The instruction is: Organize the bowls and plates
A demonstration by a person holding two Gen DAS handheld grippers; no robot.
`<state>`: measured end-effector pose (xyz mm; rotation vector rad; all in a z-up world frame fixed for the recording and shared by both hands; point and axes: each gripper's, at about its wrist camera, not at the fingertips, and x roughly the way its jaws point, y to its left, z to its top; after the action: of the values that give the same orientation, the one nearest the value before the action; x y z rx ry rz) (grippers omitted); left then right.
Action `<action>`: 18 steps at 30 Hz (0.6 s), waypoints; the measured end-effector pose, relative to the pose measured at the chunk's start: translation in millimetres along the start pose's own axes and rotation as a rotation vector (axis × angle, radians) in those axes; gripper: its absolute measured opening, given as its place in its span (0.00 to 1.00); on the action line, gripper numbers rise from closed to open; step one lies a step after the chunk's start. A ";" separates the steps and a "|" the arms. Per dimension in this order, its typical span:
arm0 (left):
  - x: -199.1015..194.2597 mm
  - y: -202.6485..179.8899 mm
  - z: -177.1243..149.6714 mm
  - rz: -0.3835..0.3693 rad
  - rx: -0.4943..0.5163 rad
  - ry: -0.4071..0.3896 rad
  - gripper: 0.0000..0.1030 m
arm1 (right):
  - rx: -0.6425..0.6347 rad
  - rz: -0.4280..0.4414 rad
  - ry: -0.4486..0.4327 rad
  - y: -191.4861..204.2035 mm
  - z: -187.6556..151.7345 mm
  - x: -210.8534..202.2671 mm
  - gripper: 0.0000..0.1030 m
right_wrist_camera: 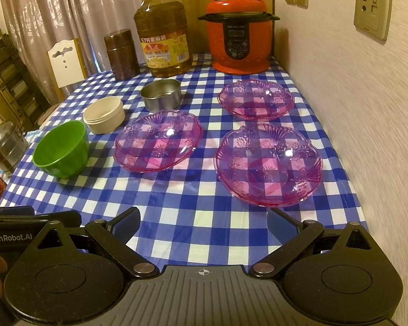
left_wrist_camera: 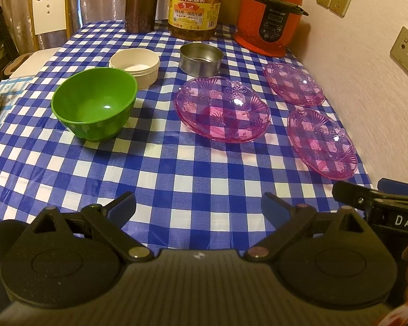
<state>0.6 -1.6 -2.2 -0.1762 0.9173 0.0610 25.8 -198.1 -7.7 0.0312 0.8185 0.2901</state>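
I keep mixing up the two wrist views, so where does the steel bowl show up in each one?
Left wrist view: the steel bowl sits upper centre, right of the cream container.
Right wrist view: the steel bowl sits upper left of centre, again right of the cream container.
Shared landmark: the red pressure cooker at the table's far right corner.

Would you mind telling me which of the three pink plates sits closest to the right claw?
The pink plate by the wall, directly ahead of the right claw; the other two lie further left or further back.
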 end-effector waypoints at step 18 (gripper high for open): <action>0.5 0.8 -0.7 -0.002 -0.001 0.001 0.95 | 0.001 0.000 0.002 0.8 -0.2 0.3 0.96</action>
<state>0.2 -0.9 -3.1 -0.1782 0.9180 0.0599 25.6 -197.3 -7.9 0.0323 0.8207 0.2900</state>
